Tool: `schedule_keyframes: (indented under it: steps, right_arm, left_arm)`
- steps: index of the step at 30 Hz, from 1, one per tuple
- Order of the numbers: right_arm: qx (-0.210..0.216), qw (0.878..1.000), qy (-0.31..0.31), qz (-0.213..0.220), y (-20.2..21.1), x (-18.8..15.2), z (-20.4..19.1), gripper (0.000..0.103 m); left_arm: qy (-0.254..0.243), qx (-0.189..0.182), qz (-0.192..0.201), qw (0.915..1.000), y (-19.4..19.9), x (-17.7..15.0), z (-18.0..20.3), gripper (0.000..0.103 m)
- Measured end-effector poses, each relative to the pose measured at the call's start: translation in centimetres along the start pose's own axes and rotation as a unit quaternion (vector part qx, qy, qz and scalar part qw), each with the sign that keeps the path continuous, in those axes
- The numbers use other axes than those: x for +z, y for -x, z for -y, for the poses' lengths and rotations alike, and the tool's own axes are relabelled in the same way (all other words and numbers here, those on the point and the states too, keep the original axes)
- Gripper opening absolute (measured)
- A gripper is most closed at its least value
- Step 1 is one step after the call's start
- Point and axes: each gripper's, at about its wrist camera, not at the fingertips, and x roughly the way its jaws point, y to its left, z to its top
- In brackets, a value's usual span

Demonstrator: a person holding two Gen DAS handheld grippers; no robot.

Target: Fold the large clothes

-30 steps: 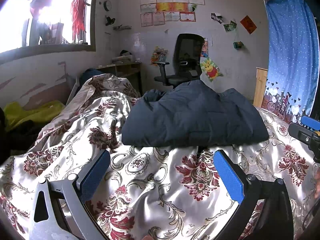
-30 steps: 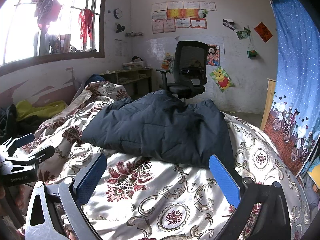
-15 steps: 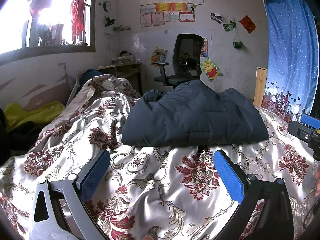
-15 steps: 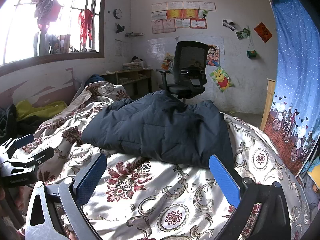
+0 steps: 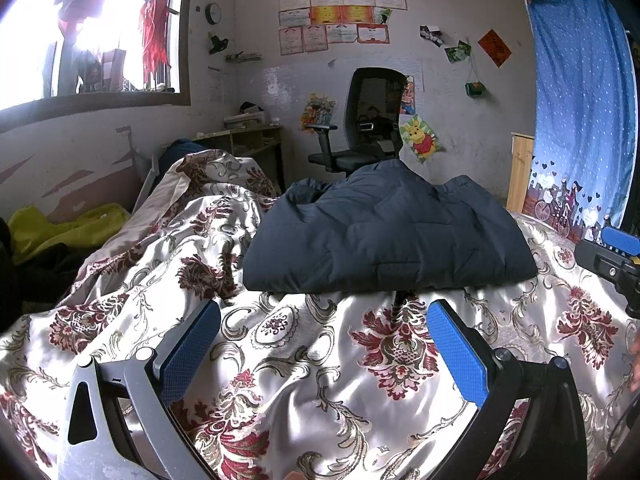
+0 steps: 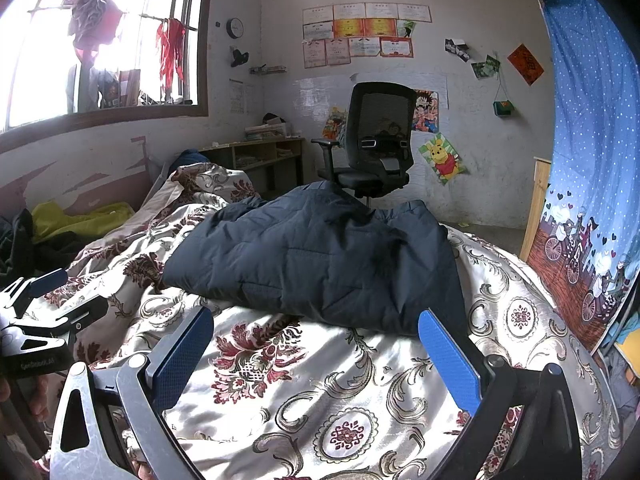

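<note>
A dark navy quilted jacket (image 5: 384, 232) (image 6: 320, 256) lies folded into a thick bundle on the bed's floral satin cover (image 5: 304, 380) (image 6: 320, 384). My left gripper (image 5: 324, 344) hovers open above the cover, a short way in front of the jacket's near edge. My right gripper (image 6: 316, 348) is open too, with its blue pads wide apart and the jacket's near right corner just beyond them. Neither gripper touches the jacket. Each gripper shows in the other's view: the right one (image 5: 616, 256) at the right edge, the left one (image 6: 48, 308) at the left edge.
A black office chair (image 5: 364, 136) (image 6: 376, 148) stands behind the bed by the wall with posters. A low wooden shelf (image 6: 260, 156) sits at the back left. Yellow and dark clothes (image 5: 60, 232) lie by the left wall. A blue curtain (image 6: 592, 160) hangs on the right.
</note>
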Motion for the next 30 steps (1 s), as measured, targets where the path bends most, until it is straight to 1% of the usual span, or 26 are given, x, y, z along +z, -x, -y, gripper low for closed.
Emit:
schedule_keyframes:
  steps: [30]
  right_arm:
    - [0.001,1.000,-0.001,0.001,0.02,-0.05,0.16,0.103]
  left_arm:
    - [-0.001,-0.001,-0.001,1.0000,0.07,-0.32,-0.11,0.101]
